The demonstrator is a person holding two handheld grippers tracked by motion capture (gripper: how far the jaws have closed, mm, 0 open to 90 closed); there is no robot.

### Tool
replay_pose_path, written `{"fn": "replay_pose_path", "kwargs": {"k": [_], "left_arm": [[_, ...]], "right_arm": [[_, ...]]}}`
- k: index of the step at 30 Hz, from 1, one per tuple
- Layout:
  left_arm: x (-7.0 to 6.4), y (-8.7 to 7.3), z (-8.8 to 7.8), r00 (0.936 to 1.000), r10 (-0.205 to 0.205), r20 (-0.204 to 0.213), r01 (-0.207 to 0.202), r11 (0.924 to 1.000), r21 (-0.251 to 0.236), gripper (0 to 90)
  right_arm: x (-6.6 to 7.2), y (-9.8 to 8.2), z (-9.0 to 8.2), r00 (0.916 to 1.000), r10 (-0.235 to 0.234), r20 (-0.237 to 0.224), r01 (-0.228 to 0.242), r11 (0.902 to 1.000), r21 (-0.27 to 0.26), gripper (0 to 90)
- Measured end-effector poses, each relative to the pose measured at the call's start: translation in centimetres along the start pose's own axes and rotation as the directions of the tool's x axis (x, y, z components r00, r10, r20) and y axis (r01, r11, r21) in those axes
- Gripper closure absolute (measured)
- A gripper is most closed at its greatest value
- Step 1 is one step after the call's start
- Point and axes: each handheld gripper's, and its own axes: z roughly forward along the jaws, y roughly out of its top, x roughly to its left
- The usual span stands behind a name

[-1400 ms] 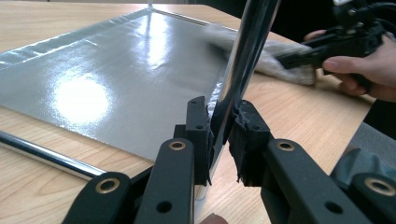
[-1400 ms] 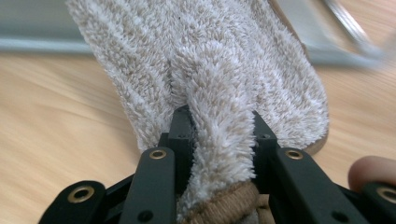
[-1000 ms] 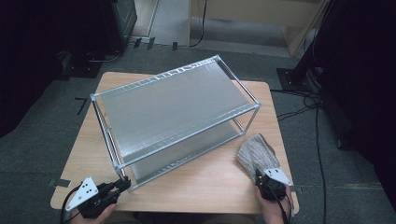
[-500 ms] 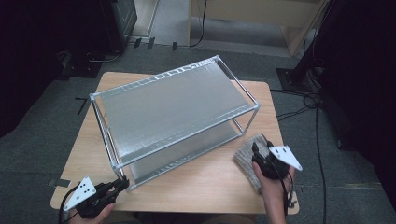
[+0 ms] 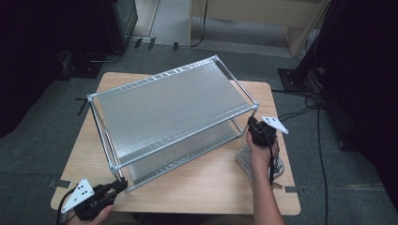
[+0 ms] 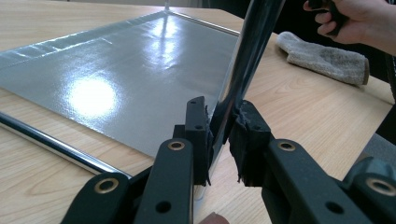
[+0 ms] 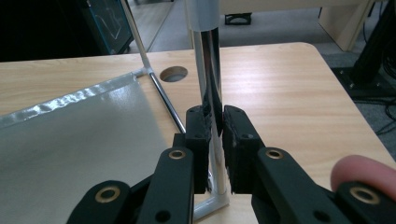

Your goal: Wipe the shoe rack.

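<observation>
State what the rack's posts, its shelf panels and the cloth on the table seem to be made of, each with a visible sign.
Posts: likely chromed metal, with mirror-like reflections. Shelf panels: matt silver sheet, perhaps metal or coated plastic, showing soft glare. Cloth: grey fabric, seemingly terry, with a fuzzy nap.

The two-tier metal rack point(image 5: 173, 117) is silver throughout: matte grey shelf sheets with a bright white glare spot on the lower one, and chrome posts that mirror dark streaks. The table point(image 5: 197, 187) is pale wood with fine straight grain and a round cut-out hole point(image 7: 173, 73) in its top. A mottled grey-beige cloth point(image 6: 327, 58), perhaps a mitt, has a darker brown edge. The left gripper point(image 6: 219, 128) and right gripper point(image 7: 214, 123) are black with brass-coloured rivets; each carries a white three-cornered plate point(image 5: 80, 193) dotted with small dark holes. The floor point(image 5: 42, 140) is dark grey carpet, and black cables point(image 5: 309, 101) trail across it.
</observation>
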Motion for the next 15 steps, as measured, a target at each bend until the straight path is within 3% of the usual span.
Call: {"fn": "replay_pose_path", "kwargs": {"k": [3, 5, 7, 8, 11, 14, 15], "left_arm": [[0.2, -0.1, -0.2, 0.9997, -0.021, -0.015, 0.021, 0.9998, -0.008, 77.6], [0.1, -0.2, -0.3, 0.9987, -0.043, -0.028, 0.042, 0.9990, -0.017, 77.2], [-0.1, -0.3, -0.3, 0.9978, -0.055, -0.038, 0.054, 0.9983, -0.021, 76.9], [-0.2, -0.3, -0.3, 0.9976, -0.056, -0.041, 0.055, 0.9983, -0.021, 76.9], [-0.6, -0.3, 0.0, 0.9970, -0.059, -0.050, 0.057, 0.9981, -0.024, 76.9], [-1.3, -0.3, 0.5, 0.9974, -0.053, -0.048, 0.052, 0.9984, -0.021, 76.9], [-1.8, -0.2, 0.9, 0.9980, -0.050, -0.038, 0.049, 0.9986, -0.020, 77.0]], "right_arm": [[0.8, 0.6, 1.3, 0.9998, -0.010, -0.016, 0.010, 0.9999, 0.010, 81.7], [1.5, 1.4, 2.8, 0.9982, -0.029, -0.053, 0.029, 0.9995, 0.013, 79.7], [1.9, 2.0, 3.9, 0.9897, 0.001, -0.143, -0.002, 1.0000, -0.008, 62.9], [2.3, 2.3, 4.4, 0.9884, 0.039, -0.147, -0.041, 0.9991, -0.010, 55.8], [3.5, 2.1, 4.2, 0.9899, 0.074, -0.121, -0.075, 0.9971, -0.011, 54.3], [5.1, 0.9, 3.0, 0.9981, -0.032, -0.052, 0.032, 0.9995, 0.004, 53.7], [5.3, 0.6, 2.5, 0.9971, -0.051, -0.056, 0.051, 0.9987, 0.002, 53.5]]}}
